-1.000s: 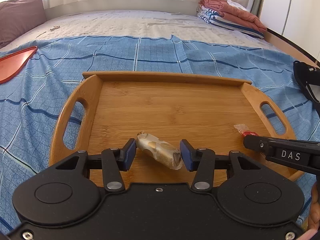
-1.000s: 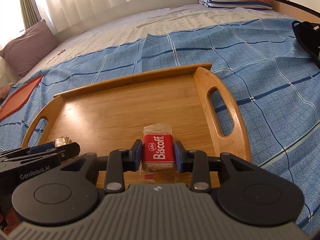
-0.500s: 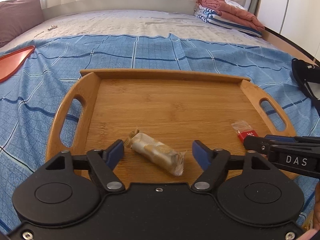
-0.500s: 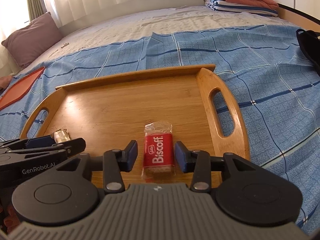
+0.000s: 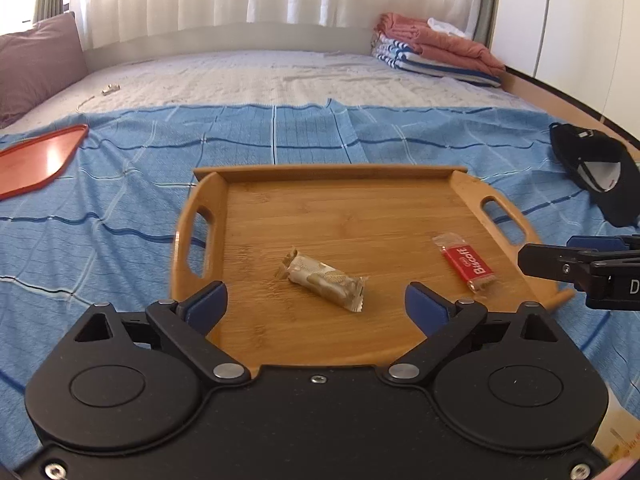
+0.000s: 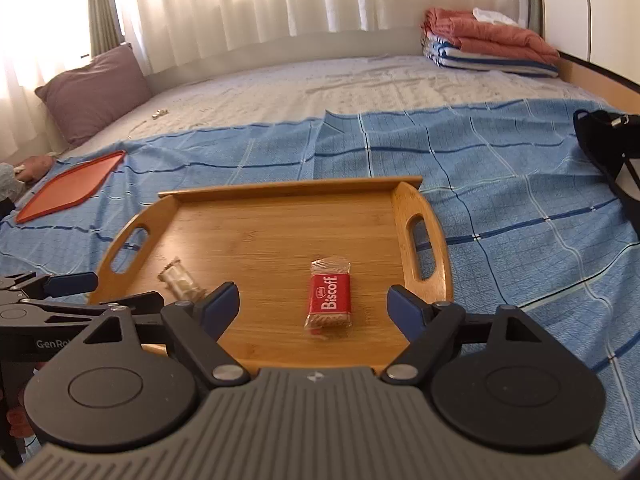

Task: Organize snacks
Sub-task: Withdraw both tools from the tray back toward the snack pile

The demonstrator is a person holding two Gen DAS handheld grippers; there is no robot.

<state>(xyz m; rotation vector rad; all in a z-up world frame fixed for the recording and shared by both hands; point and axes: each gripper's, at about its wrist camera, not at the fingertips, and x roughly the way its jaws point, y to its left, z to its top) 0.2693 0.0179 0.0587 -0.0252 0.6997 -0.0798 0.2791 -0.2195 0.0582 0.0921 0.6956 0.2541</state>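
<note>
Now both grippers stand with jaws spread wide, having just been opening, and neither grips anything. The left gripper (image 5: 316, 300) sits at the near edge of the rectangular bamboo tray with cut-out handles (image 5: 348, 174); the beige, clear-ended wrapped snack (image 5: 323, 278) lies loose on the wood just beyond its blue pads, touching neither. The right gripper (image 6: 313, 300) likewise frames the red biscuit packet (image 6: 328, 300), which lies flat toward the tray's right side, free of both pads. White lettering on the packet reads "Biscoff". The left gripper's body shows "GenRo".
</note>
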